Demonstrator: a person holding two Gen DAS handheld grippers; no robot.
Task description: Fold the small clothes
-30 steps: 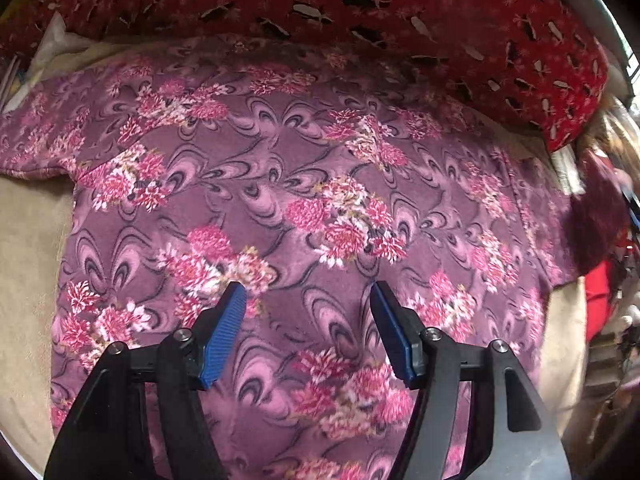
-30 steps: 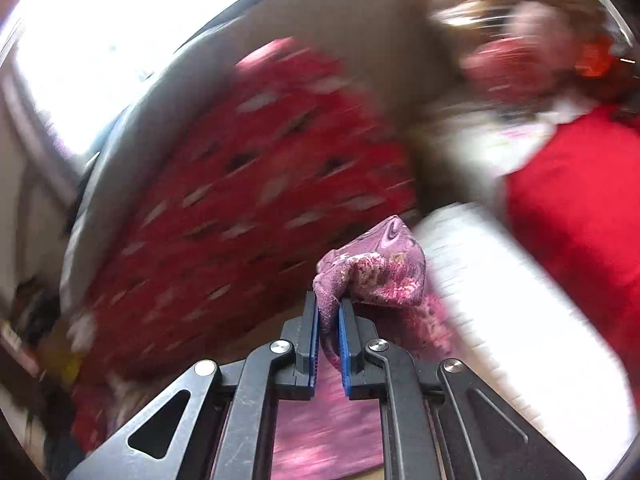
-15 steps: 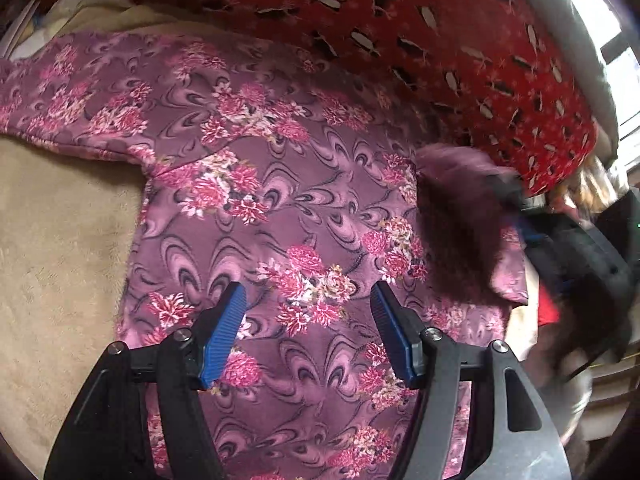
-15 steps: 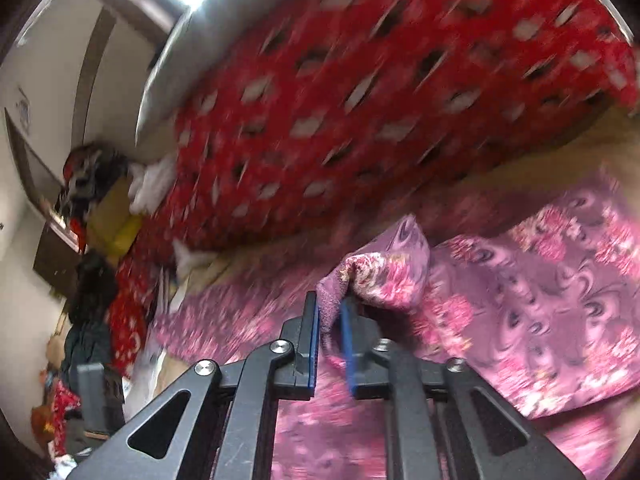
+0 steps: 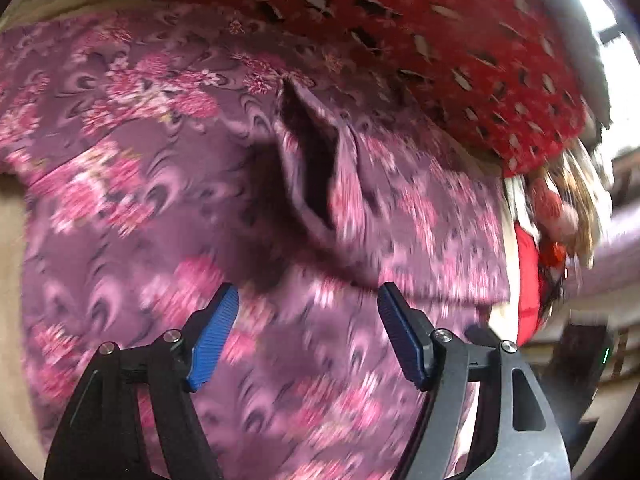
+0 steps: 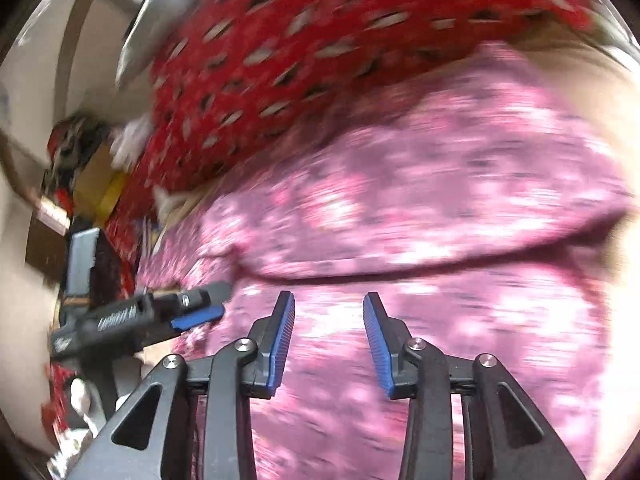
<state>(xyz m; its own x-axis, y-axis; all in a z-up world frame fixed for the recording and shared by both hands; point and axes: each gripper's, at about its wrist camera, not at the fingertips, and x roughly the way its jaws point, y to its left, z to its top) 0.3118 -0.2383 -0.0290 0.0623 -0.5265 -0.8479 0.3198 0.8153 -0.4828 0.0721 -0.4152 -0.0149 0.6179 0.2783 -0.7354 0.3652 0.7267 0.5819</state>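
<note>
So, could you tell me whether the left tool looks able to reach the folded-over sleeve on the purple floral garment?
Probably yes: the left tool is open, and nothing lies between it and the folded-over sleeve ahead.

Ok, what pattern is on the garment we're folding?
Purple garment with pink flowers and dark swirls; clearest in the left wrist view.

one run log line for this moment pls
left gripper: open, empty | right gripper: open, empty | floral garment: sleeve folded over
</note>
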